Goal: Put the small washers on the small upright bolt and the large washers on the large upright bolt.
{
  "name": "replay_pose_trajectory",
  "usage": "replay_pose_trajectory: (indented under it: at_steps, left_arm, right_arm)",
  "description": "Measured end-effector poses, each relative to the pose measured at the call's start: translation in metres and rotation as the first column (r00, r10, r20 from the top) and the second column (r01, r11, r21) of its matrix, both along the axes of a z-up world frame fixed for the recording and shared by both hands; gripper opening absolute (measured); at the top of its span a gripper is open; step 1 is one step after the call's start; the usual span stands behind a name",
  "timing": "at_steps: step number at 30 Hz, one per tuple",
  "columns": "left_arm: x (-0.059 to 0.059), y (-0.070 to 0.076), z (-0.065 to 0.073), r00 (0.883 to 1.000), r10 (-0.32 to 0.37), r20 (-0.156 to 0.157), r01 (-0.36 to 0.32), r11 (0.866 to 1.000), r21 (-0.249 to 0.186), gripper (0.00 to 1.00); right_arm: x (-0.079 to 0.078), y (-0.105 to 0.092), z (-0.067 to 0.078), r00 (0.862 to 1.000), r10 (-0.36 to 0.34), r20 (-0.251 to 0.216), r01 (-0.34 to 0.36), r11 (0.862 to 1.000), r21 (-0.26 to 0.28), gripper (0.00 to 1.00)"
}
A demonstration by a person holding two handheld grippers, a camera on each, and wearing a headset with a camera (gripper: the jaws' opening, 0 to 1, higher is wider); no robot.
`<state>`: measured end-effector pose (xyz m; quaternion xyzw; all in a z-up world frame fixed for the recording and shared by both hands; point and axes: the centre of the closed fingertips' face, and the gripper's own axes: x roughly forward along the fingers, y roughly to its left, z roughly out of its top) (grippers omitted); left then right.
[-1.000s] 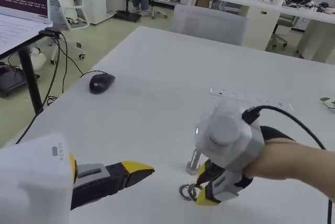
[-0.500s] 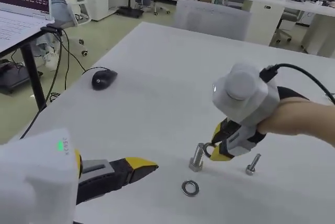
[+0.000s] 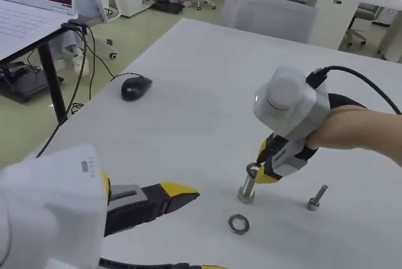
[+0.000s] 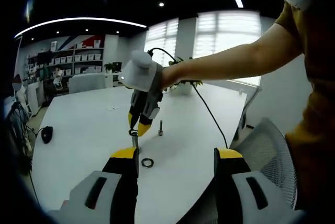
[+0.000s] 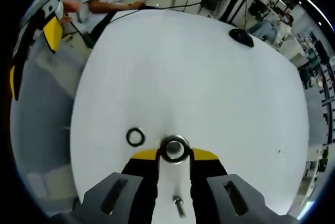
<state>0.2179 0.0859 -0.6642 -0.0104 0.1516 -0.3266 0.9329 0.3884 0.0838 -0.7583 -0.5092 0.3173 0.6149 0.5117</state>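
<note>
My right gripper (image 3: 262, 171) is shut on a large steel washer (image 3: 253, 170) and holds it at the top of the large upright bolt (image 3: 246, 191). In the right gripper view the washer (image 5: 174, 148) sits pinched between the yellow tips (image 5: 147, 154). A second washer (image 3: 238, 224) lies flat on the white table, just in front of the large bolt. The small upright bolt (image 3: 317, 198) stands to the right. My left gripper (image 3: 191, 231) hovers open at the lower left, its jaws wide apart (image 4: 177, 156) and pointing toward the bolts.
A black mouse (image 3: 135, 87) lies on the table (image 3: 207, 80) at the far left, near the edge. A laptop (image 3: 31, 5) stands on a separate stand beyond that edge. Chairs and desks stand farther back.
My right gripper has lifted one washer off the table and carried it up to the top of the large bolt. The other washer stays on the table. The left gripper has barely moved.
</note>
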Motion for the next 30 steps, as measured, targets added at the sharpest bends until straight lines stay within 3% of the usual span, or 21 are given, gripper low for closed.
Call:
replay_pose_trajectory:
  at_steps: [5, 19, 30]
  left_arm:
    - [0.001, 0.000, -0.002, 1.000, 0.002, -0.005, -0.002, 1.000, -0.003, 0.57]
    - [0.003, -0.001, -0.001, 1.000, 0.003, -0.014, -0.003, 1.000, -0.005, 0.57]
    - [0.004, -0.003, -0.003, 1.000, -0.003, -0.023, 0.002, 1.000, -0.019, 0.57]
  right_arm:
    - [-0.003, 0.000, -0.008, 1.000, 0.018, -0.008, -0.018, 1.000, -0.020, 0.22]
    - [0.006, -0.001, -0.043, 1.000, 0.022, -0.019, -0.023, 0.999, -0.047, 0.23]
    - [0.005, -0.002, -0.053, 0.998, 0.051, -0.027, -0.052, 0.998, -0.041, 0.23]
